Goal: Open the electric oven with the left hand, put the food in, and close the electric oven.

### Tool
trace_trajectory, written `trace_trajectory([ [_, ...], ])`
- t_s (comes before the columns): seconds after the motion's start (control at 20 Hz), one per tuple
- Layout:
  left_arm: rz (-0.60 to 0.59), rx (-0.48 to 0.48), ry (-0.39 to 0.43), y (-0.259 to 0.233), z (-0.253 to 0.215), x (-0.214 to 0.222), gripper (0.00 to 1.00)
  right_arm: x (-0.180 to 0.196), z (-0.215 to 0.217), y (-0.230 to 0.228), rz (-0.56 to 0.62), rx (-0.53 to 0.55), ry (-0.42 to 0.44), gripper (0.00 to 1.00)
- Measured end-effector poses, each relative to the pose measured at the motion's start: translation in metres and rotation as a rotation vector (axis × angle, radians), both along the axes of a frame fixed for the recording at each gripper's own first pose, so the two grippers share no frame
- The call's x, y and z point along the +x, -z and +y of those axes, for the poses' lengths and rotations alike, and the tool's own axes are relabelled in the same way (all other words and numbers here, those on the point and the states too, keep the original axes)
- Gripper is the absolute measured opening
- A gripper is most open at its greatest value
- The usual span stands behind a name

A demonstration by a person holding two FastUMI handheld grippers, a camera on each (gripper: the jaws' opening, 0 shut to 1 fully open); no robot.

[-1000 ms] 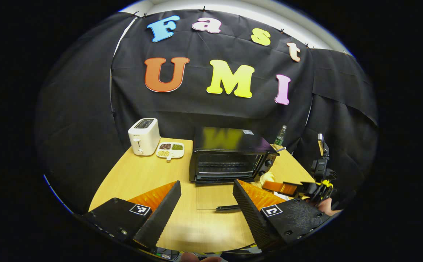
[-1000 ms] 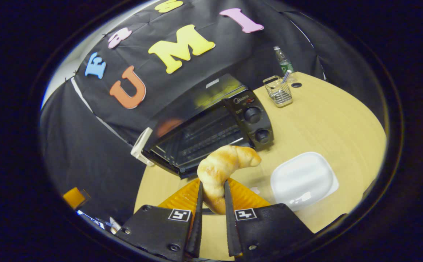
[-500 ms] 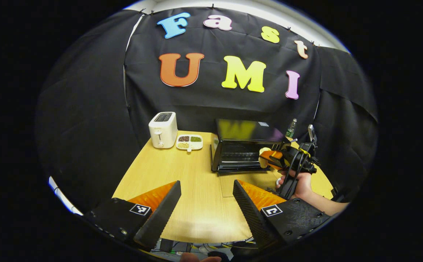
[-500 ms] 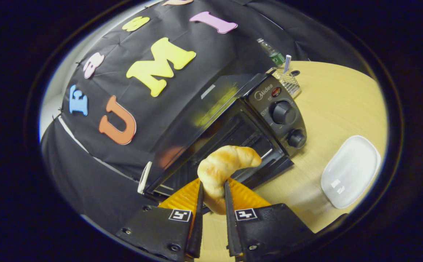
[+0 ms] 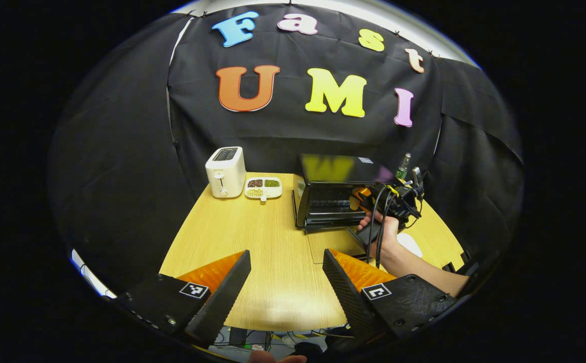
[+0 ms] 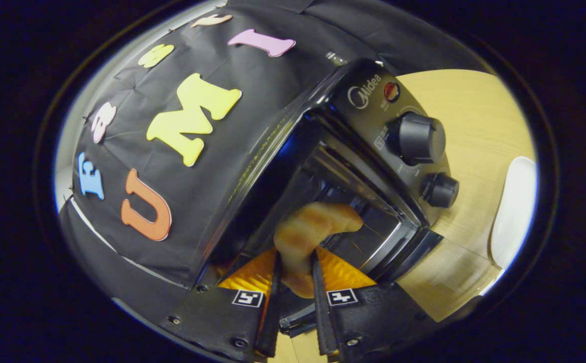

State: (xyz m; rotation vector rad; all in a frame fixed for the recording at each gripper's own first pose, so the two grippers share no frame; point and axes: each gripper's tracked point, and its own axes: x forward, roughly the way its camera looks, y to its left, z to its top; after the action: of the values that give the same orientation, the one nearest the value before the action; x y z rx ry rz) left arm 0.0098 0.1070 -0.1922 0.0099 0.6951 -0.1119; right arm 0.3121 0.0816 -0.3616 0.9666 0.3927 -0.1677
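Since a second ago the right gripper (image 6: 295,282) has carried the croissant (image 6: 308,232) from above the table up to the oven (image 6: 368,151) mouth, and its tip now sits just inside the cavity. Going left to right in the left gripper view: the toaster (image 5: 225,172) and a small dish (image 5: 263,187) stand at the table's (image 5: 252,252) far edge, then the oven (image 5: 331,194) with its door down, then the right gripper (image 5: 361,197) and the hand (image 5: 381,227) holding it at the opening. Nearest the camera, the left gripper (image 5: 285,282) hangs back over the table's near edge, jaws wide apart and empty. The right jaws are clamped on the croissant's lower end. Loading looks nearly done; what remains is letting go on the rack, pulling out, and closing the door.
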Motion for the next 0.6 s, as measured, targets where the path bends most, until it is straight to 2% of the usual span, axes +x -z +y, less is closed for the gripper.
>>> trace_trajectory([
  [0.1, -0.004, -0.013, 0.012, -0.001, -0.004, 0.003, 0.95, -0.002, 0.002, 0.009, 0.033, -0.05, -0.012, 0.44],
  [0.25, -0.012, -0.019, 0.02, -0.003, -0.009, 0.008, 0.95, -0.007, 0.004, 0.008, 0.038, -0.064, -0.015, 0.64],
  [0.45, -0.01, -0.042, 0.035, -0.002, -0.026, 0.014, 0.95, -0.026, 0.004, -0.003, 0.032, -0.135, -0.051, 0.85],
  [0.6, -0.024, -0.059, 0.061, -0.003, -0.04, 0.017, 0.95, -0.05, 0.002, -0.016, 0.03, -0.219, -0.1, 0.85],
])
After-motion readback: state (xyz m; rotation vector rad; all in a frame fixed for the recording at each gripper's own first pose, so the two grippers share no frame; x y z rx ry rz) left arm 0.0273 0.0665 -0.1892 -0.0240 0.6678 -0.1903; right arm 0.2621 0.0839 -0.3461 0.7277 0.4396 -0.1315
